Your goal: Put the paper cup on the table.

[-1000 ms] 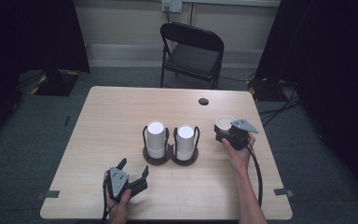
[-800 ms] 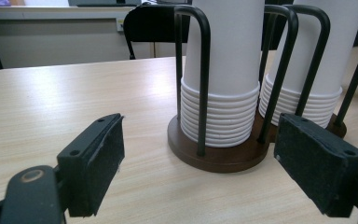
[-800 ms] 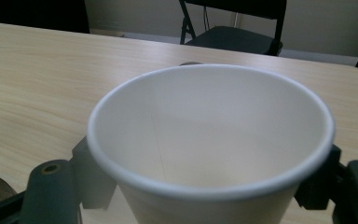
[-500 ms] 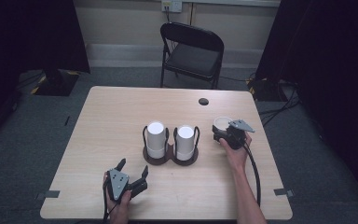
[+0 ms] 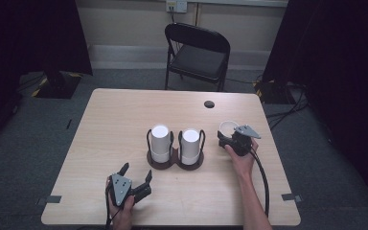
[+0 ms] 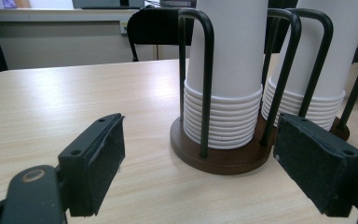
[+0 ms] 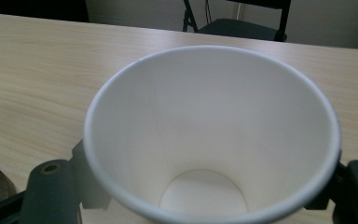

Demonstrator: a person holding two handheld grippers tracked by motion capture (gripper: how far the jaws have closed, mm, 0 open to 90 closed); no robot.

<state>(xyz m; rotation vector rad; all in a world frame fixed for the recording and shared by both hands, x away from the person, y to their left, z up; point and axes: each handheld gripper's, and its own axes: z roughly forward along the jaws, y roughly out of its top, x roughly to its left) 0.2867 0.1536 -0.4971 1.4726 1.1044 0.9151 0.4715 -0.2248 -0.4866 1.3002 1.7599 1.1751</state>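
Paper cup (image 7: 212, 135) sits mouth-up between the jaws of your right claw (image 5: 231, 138), which pinches it from both sides; in the right claw's own view its white rim spans the frame and the jaws press its wall low on either flank. Your right hand (image 5: 242, 158) reaches in from the near edge with the forearm angled forward, holding that claw and cup just above or on the surface (image 5: 120, 120) — you cannot tell which.

Your left hand (image 5: 120, 206) rests close to the near edge, its left claw (image 5: 136, 173) pointing forward and slightly rightward, jaws spread wide with nothing between them. Just beyond that claw stands a dark round holder (image 6: 219, 156) with black wire hoops, carrying an inverted stack of white cups (image 6: 226, 70). A second stack (image 6: 314, 65) stands touching-close beside it in a matching holder, between the first stack and your right claw.

Farther out from both claws, a small dark disc (image 5: 209, 104) lies near the far edge of the surface. Past that edge stands a black folding chair (image 5: 199, 50) on the grey floor.
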